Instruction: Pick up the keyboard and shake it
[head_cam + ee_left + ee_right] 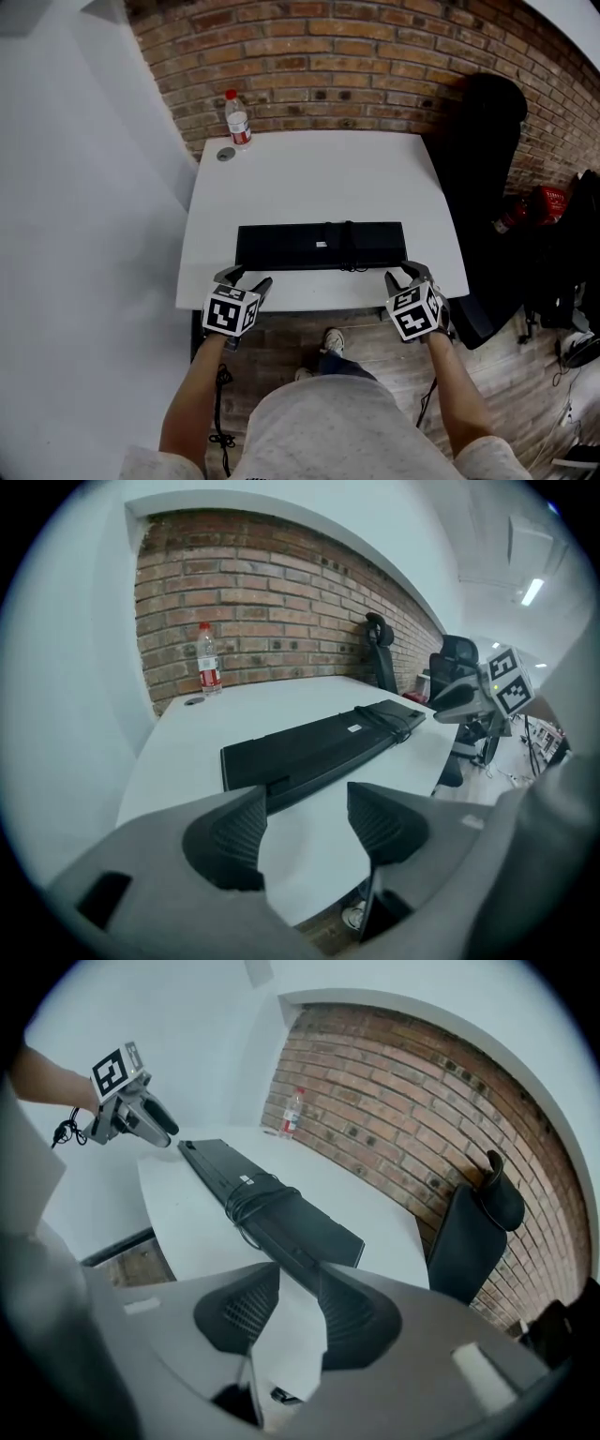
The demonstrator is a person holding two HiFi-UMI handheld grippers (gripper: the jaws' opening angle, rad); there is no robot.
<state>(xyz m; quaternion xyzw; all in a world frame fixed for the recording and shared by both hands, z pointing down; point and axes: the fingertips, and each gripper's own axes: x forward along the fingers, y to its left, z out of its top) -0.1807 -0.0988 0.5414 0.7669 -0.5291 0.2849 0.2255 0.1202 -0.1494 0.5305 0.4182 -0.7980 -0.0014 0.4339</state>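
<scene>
White table [309, 169] holds a black keyboard [291, 246]; left claw [248, 278] and right claw [403, 274] both gape, gripping nothing.

Nothing legible on this worktop [309, 178], only labels too small to read.
The water bottle [237, 119] at the back corner wears a red label band, its print far too small to make out. The black keyboard [281, 247] shows a little white sticker [322, 245] near its middle, and no word or number can be read on it. In the left gripper view that sticker is just a pale patch. The cube on the left gripper [248, 277] and the one on the right gripper [405, 274] carry black-and-white square marker patterns: blocky codes, no letters or digits among them.
</scene>
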